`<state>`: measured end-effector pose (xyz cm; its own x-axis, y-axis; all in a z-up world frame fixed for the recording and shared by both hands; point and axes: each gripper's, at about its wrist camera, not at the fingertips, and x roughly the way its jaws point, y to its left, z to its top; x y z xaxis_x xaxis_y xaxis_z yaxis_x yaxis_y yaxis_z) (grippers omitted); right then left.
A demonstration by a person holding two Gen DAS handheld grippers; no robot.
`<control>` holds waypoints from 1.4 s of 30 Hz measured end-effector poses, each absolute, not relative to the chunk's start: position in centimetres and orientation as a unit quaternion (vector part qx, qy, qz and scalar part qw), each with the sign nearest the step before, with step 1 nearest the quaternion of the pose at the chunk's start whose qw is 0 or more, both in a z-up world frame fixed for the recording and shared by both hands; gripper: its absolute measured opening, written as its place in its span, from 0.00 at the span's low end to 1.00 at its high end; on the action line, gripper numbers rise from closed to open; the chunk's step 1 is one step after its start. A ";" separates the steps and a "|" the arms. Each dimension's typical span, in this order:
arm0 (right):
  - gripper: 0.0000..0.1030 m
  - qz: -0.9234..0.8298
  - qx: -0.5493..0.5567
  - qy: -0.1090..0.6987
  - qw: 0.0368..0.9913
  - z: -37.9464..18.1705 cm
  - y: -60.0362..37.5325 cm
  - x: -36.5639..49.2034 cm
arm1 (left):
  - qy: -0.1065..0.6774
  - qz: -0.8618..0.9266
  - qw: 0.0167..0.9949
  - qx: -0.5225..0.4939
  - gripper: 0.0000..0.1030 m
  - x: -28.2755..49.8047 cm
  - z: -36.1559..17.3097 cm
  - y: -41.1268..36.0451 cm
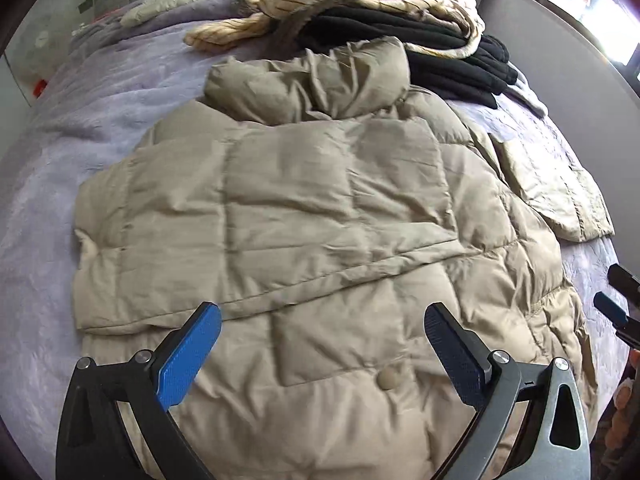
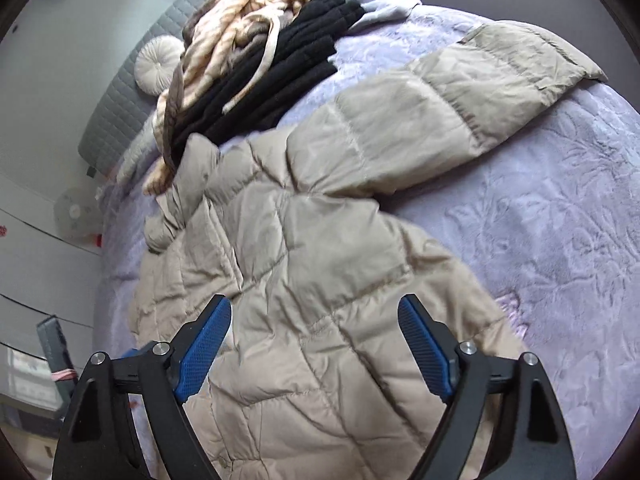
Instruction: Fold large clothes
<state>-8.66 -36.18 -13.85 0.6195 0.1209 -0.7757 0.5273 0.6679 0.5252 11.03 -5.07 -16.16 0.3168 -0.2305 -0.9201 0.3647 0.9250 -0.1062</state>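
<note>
A beige quilted puffer jacket (image 1: 312,216) lies flat on the bed, hood toward the far end. Its left sleeve is folded across the body; its right sleeve (image 1: 560,196) lies stretched out to the right. My left gripper (image 1: 322,320) is open and empty, just above the jacket's lower part. In the right wrist view the same jacket (image 2: 304,264) fills the middle and its sleeve (image 2: 460,92) reaches to the upper right. My right gripper (image 2: 314,316) is open and empty above the jacket's hem. Its fingertips (image 1: 612,308) show at the right edge of the left wrist view.
A lilac plush bedspread (image 1: 80,152) covers the bed. A pile of folded black clothes (image 1: 452,64) and a tan striped fur-trimmed garment (image 1: 340,0) lies at the far end. A grey headboard (image 2: 120,92) and a round white cushion (image 2: 158,64) stand behind.
</note>
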 end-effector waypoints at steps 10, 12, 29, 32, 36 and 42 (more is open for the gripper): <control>0.85 -0.174 0.414 0.365 0.816 -13.3 -44.9 -11.3 | 0.552 -0.207 0.806 0.059 0.99 9.3 -15.6 -10.8; 0.85 -0.194 0.417 0.361 0.811 -13.6 -47.0 -11.9 | 0.552 -0.211 0.805 0.058 0.99 9.2 -15.5 -12.0; 0.86 -0.210 0.610 0.278 0.712 -21.5 -63.8 -12.0 | 0.570 -0.219 0.790 0.064 0.99 10.9 -17.4 -20.0; 0.86 -0.209 0.621 0.268 0.707 -22.1 -65.4 -9.8 | 0.570 -0.213 0.790 0.067 0.99 11.4 -17.3 -20.7; 0.75 -0.204 0.659 0.244 0.681 -22.6 -66.2 -8.5 | 0.568 -0.207 0.795 0.045 0.99 12.0 -16.9 -20.7; 0.07 -0.159 0.658 0.248 0.693 -20.4 -64.6 -6.1 | 0.557 -0.187 0.808 0.046 0.99 12.6 -16.1 -18.8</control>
<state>-6.05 -64.58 -20.43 0.8267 0.1070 -0.5524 0.5463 0.0825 0.8335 12.61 -18.79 -16.06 0.3100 -0.2506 -0.9171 0.3528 0.9261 -0.1337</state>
